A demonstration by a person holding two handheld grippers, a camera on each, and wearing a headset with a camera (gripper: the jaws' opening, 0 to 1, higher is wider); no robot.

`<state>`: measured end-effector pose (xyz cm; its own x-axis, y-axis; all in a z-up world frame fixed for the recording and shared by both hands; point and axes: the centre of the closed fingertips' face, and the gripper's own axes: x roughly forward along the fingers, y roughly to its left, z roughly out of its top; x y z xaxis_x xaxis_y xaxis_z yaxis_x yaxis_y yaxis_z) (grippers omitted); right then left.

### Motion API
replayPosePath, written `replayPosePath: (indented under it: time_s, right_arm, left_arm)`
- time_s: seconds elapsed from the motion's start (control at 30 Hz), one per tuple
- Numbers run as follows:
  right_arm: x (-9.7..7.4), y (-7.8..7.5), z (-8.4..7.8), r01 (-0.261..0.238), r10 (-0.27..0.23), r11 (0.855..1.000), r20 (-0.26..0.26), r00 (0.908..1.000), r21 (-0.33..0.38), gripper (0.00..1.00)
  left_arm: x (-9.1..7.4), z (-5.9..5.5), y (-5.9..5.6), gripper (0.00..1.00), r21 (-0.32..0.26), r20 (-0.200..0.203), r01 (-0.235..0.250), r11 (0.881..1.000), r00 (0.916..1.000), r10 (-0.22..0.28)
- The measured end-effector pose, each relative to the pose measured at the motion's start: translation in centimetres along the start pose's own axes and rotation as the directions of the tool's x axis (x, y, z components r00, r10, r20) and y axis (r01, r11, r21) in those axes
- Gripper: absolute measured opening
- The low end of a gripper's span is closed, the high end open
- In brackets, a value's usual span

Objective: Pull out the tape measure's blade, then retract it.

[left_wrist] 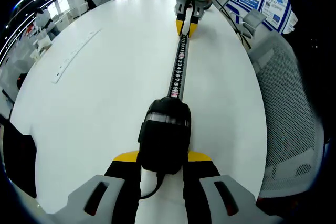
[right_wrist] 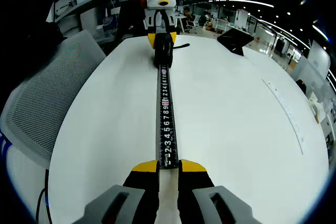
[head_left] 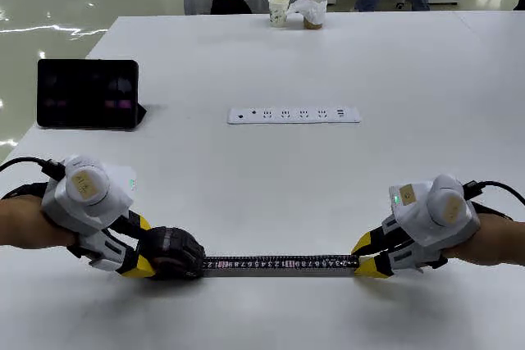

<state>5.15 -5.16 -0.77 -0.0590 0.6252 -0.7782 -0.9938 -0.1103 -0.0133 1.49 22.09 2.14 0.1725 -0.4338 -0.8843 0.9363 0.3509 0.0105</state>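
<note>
Tape measure (head_left: 171, 252): the black case is sitting on the white desk (head_left: 328, 178) near the person's edge, at the left. Its blade (head_left: 279, 263) is lying flat along the desk toward the right.
Left hand-held gripper (head_left: 141, 245): is clamping the case between its yellow tips, closed on it.
Right hand-held gripper (head_left: 365, 255): is pinching the blade's free end, jaws closed on it.
Step in hand: likely the pull-out, with a good stretch of blade already showing. Retraction is not yet begun.
Doing it well: be pulling straight along the blade's line and low to the desk, pinning the case firmly so it is not sliding or twisting. For the return, be feeding the end back slowly rather than letting it snap.
Head view is giving: the whole span at once, plus a power strip (head_left: 294, 115), a dark tablet (head_left: 89, 93) and cups (head_left: 291, 7) farther back.
Gripper views are giving: readable numerals on the blade, how squarely each pair of tips is seating, and a mesh chair (left_wrist: 294, 124) beside the desk.
</note>
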Motion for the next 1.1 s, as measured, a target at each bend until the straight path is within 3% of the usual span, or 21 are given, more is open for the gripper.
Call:
replayPosePath:
  time_s: [1.1]
  right_arm:
    - [0.15, 0.01, 0.01, -0.003, 0.001, 0.999, -0.049, 0.9988, -0.042, 0.11]
  left_arm:
    - [0.13, 0.12, 0.09, 0.26, 0.033, -0.015, 0.003, 0.999, 0.9999, -0.002]
